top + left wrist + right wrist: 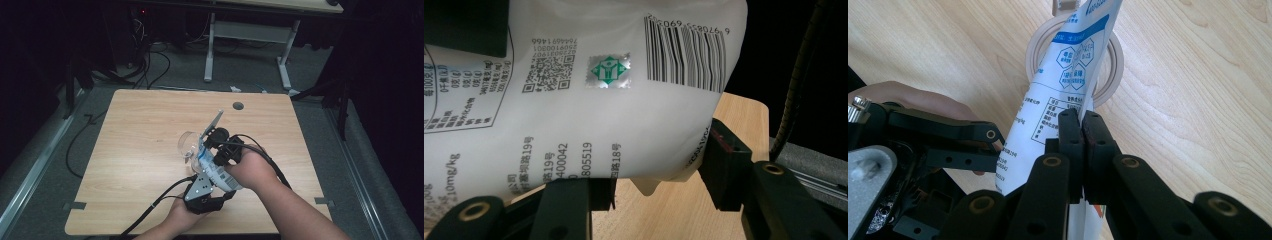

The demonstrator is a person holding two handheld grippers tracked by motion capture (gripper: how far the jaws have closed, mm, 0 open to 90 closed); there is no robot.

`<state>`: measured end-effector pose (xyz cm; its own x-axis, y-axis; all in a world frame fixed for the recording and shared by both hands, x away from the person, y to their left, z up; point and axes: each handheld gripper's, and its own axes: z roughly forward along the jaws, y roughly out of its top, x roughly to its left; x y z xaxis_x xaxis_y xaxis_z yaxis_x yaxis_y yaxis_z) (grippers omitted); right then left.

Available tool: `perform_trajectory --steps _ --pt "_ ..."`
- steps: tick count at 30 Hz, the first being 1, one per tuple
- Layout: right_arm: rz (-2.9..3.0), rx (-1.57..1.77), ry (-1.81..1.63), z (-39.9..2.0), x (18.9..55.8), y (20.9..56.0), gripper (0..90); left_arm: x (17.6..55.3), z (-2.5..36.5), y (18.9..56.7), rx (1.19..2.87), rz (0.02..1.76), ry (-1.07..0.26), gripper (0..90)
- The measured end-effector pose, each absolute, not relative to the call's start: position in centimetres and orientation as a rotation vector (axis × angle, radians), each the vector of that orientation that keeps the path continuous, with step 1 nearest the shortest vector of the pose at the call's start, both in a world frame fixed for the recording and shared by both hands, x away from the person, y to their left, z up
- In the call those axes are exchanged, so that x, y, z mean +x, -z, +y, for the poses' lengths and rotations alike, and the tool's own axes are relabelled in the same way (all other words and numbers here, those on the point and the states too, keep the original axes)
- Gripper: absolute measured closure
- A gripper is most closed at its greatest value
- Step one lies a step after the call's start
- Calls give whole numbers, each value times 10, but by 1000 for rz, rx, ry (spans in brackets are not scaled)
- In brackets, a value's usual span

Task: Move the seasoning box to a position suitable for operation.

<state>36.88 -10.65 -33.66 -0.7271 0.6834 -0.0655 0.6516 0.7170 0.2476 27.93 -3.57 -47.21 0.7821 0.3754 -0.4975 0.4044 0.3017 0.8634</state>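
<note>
Pinching the edge of a white pouch (1058, 90), the right tongs (1082, 125) are pressed together on its thin seam, with blue print and a small table of text just above the pads. The left tongs (659, 165) stand part-way apart around the pouch's fat lower body (614, 100), one jaw against its right side by the barcode, the other beneath its underside; they clamp it there. In the high view the pouch (212, 167) slants between the two tongs, the left tongs (202, 192) near the worktop's front edge and the right tongs (212, 145) higher and farther in. The pouch's top end leans over a clear glass (189, 145) standing on the wooden worktop (140, 150); from the right tongs' camera, the glass rim (1115, 65) circles behind the pouch tip. A hand (252, 167) grips the right tongs, its cable trailing back.
</note>
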Motion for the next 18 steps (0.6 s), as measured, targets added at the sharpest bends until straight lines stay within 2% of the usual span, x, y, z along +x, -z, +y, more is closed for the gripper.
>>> perform_trajectory --steps 18 --pt "2763 1099 -319 -111 367 335 888 278 -36 473 1303 713 19 550"
